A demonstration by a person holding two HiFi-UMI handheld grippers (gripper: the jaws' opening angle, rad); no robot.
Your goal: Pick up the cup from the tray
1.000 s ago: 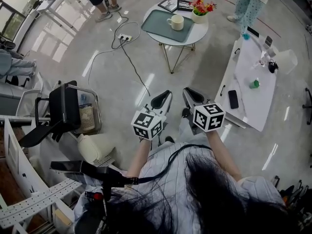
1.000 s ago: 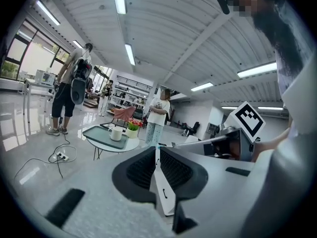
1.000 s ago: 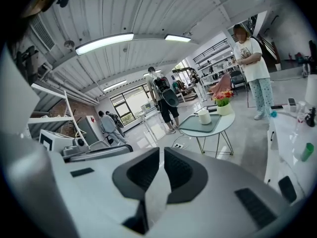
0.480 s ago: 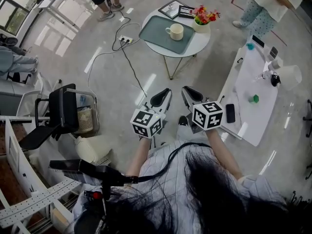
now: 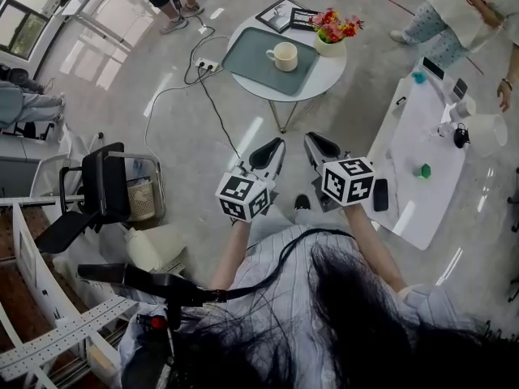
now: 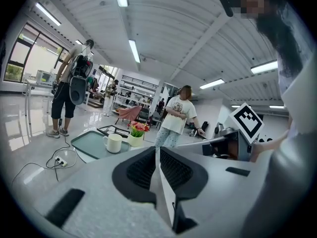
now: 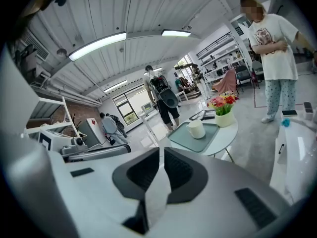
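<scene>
Ceramic, probably, the white cup [image 5: 284, 56] sits on the green tray [image 5: 246, 55], upper centre, well apart from left gripper [image 5: 272, 150] and right gripper [image 5: 314, 145], both closed on nothing. Rigid, light, breakable, glazed-slippery: pinch its rim or handle.

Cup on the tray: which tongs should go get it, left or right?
Probably left. The cup sits a bit nearer the left tongs than the right tongs, and flowers crowd its right side. Both are shut and far away.
</scene>
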